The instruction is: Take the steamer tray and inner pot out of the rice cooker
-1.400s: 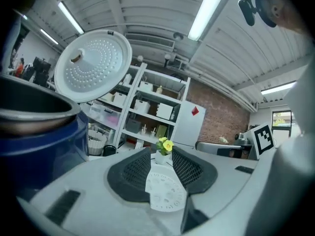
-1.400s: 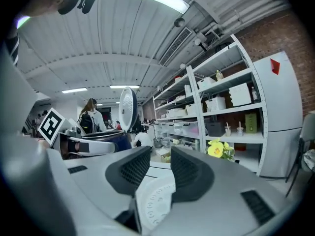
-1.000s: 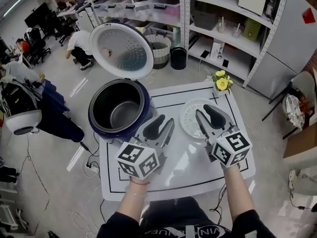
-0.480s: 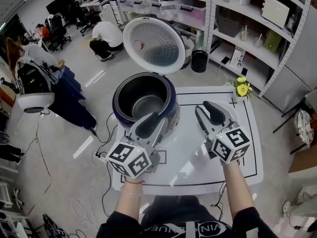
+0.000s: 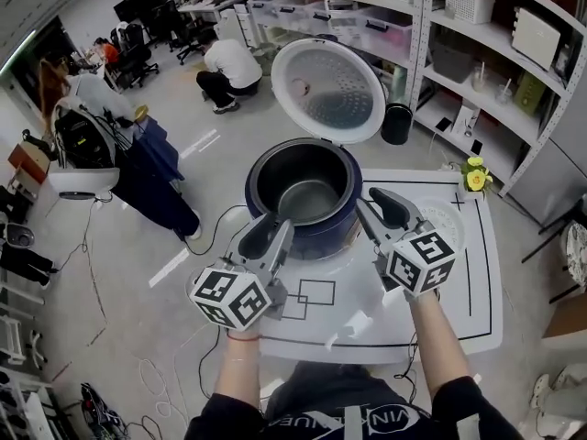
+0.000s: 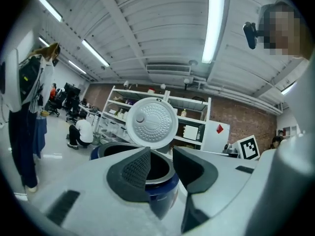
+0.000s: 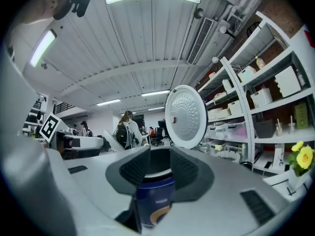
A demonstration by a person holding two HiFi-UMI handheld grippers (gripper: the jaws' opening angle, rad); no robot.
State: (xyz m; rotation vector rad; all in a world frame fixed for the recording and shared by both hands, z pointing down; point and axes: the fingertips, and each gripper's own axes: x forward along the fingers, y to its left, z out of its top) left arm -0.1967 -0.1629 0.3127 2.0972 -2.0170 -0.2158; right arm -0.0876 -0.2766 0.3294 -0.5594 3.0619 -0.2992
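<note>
The dark blue rice cooker (image 5: 303,211) stands at the table's far left corner with its white lid (image 5: 333,78) tipped up. The metal inner pot (image 5: 310,193) sits inside it. The white perforated steamer tray (image 5: 451,220) lies on the table to its right, partly hidden behind my right gripper. My left gripper (image 5: 272,229) is just short of the cooker's front left wall; its jaws have just been opening and hold nothing. My right gripper (image 5: 374,207) is open beside the cooker's right wall. Each gripper view frames the cooker (image 6: 162,193) (image 7: 155,200) between empty fingers.
The white table (image 5: 459,291) has black lines. Yellow flowers (image 5: 474,177) stand at its far right corner. Metal shelves (image 5: 477,53) with boxes rise behind. A person (image 5: 229,67) crouches on the floor and a cable (image 5: 206,236) runs to the cooker's left.
Both grippers have moved left across the table, from over the middle and the steamer tray to the rice cooker's front. The tray now lies to the right of my right gripper.
</note>
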